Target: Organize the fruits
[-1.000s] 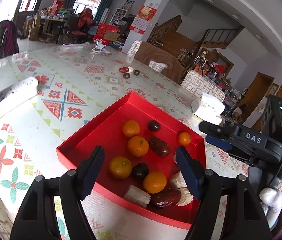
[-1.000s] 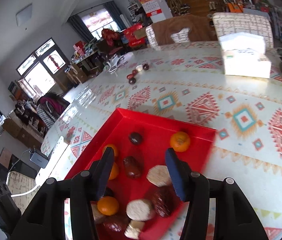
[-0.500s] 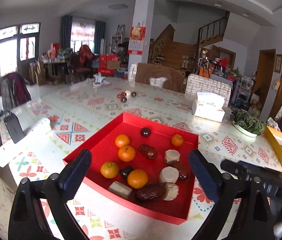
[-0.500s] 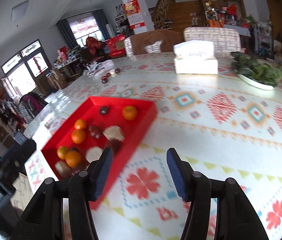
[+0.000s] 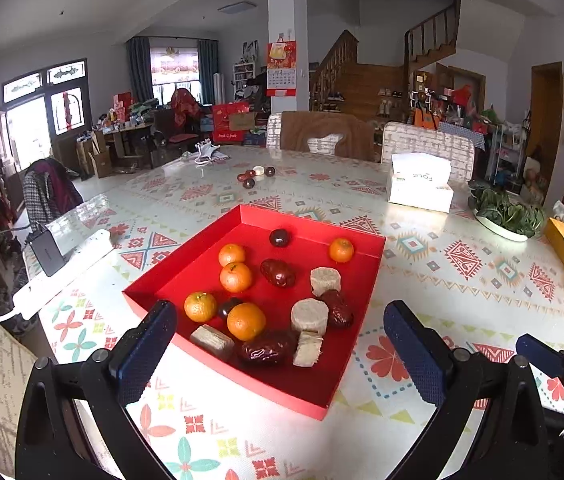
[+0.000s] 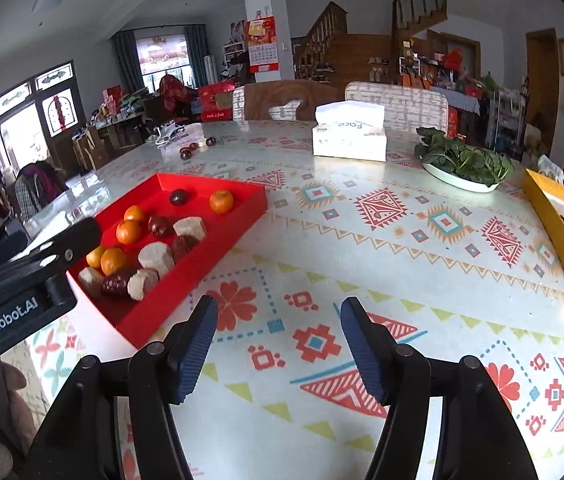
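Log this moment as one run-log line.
left tool: open, empty, facing red tray | right tool: open, empty, over bare tablecloth | fruit: all in tray

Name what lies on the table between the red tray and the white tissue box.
Nothing: in both wrist views the stretch between the red tray and the white tissue box is bare patterned tablecloth, clearest in the right wrist view.

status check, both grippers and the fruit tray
Left gripper open, empty, over near edge of shallow red cardboard tray. Right gripper open, empty, over patterned tablecloth. Small orange tangerines still mixed with dark fruits. Nothing in the way.
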